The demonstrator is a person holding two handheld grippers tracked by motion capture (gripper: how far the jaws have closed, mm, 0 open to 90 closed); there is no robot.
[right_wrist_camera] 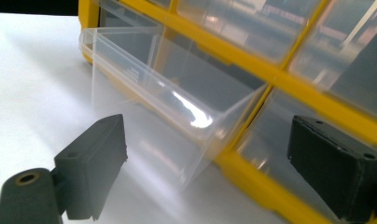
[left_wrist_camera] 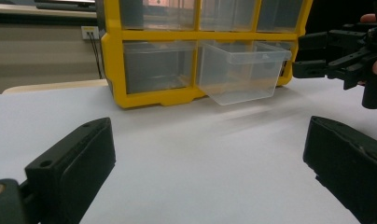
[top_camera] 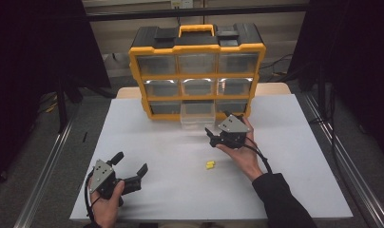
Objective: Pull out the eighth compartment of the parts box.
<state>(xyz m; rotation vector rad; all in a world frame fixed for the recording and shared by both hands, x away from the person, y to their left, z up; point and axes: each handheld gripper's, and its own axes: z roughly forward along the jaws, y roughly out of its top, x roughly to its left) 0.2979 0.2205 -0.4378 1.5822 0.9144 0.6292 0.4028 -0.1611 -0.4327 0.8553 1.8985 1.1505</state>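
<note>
A big yellow and black box of drawers [top_camera: 197, 71] stands at the far end of the bench [top_camera: 285, 156]. It has three rows of three clear drawers. Everything here is told from that box.

The clear drawer [top_camera: 197, 117] in the middle of the bottom row is pulled out of the box toward the person. Its front end tips down and sits on the bench. In the left gripper view the drawer [left_wrist_camera: 242, 70] sticks out from the yellow frame, and its back end is inside its slot. It looks see-through, and I cannot tell if anything lies inside.

The right gripper [top_camera: 217, 129] is just in front of the box, close to the right side of the pulled-out drawer. A hand [top_camera: 242, 154] holds it. Its jaws are spread wide and pinch nothing. In the right gripper view the drawer [right_wrist_camera: 163, 107] sits ahead of the two jaws, a little apart from them, and not touching them. The jaws point at the box.

A small yellow thing [top_camera: 210, 165] lies on the bench in front of the box, nearer the person than the drawer is. It is too small to tell what it is.

The left gripper [top_camera: 132, 169] is far from the box, at the near left part of the bench, held by the other hand [top_camera: 107, 202]. Its jaws are spread wide too, with only bare bench between them. They point toward the box.
</note>
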